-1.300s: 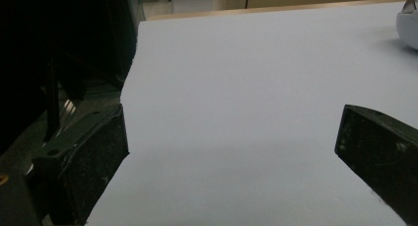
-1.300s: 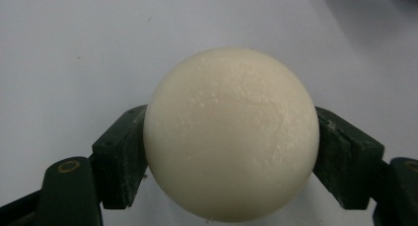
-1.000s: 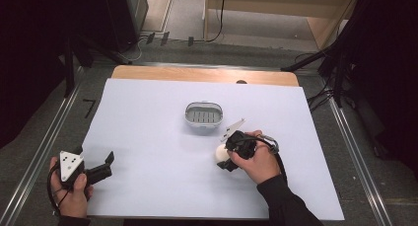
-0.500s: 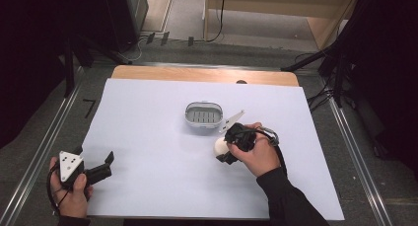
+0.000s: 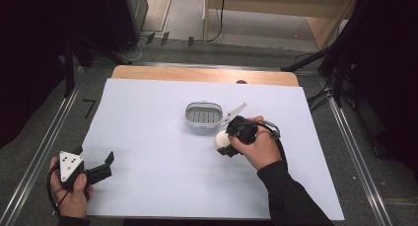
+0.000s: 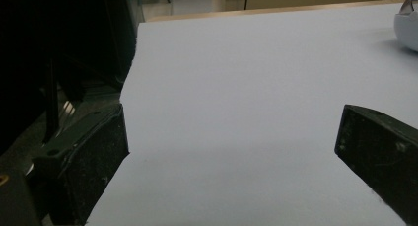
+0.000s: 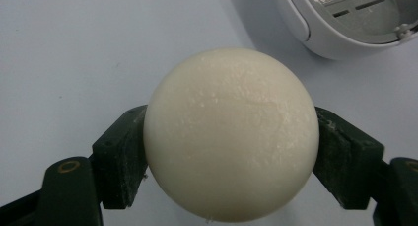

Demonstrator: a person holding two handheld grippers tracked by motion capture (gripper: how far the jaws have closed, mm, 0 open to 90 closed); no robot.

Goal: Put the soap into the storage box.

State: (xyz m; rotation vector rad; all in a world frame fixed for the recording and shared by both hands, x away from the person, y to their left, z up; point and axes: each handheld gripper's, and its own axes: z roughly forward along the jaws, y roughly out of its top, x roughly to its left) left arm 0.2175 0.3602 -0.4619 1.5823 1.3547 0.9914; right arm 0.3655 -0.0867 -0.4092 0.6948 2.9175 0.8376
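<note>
A cream-white round ball, perhaps a soap, (image 7: 230, 134) sits between the two black jaws of my right gripper (image 7: 231, 152), which is shut on it. In the high view the same ball (image 5: 223, 138) hangs just off the white sheet, in front of and to the right of a grey oval case (image 5: 203, 114) whose clear lid (image 5: 234, 111) stands open at its right. The case's slotted inside (image 7: 355, 9) is at the top right of the right gripper view. My left gripper (image 5: 106, 164) rests at the sheet's near left corner, jaws wide apart with nothing between them.
A white sheet (image 5: 148, 137) covers the table, with a strip of bare wood (image 5: 197, 74) at the far edge. Metal rails (image 5: 355, 152) run along both sides. Dark stands and cables lie beyond the table.
My right gripper has lifted the ball a little and carried it toward the grey case. The left hand has stayed where it was.
</note>
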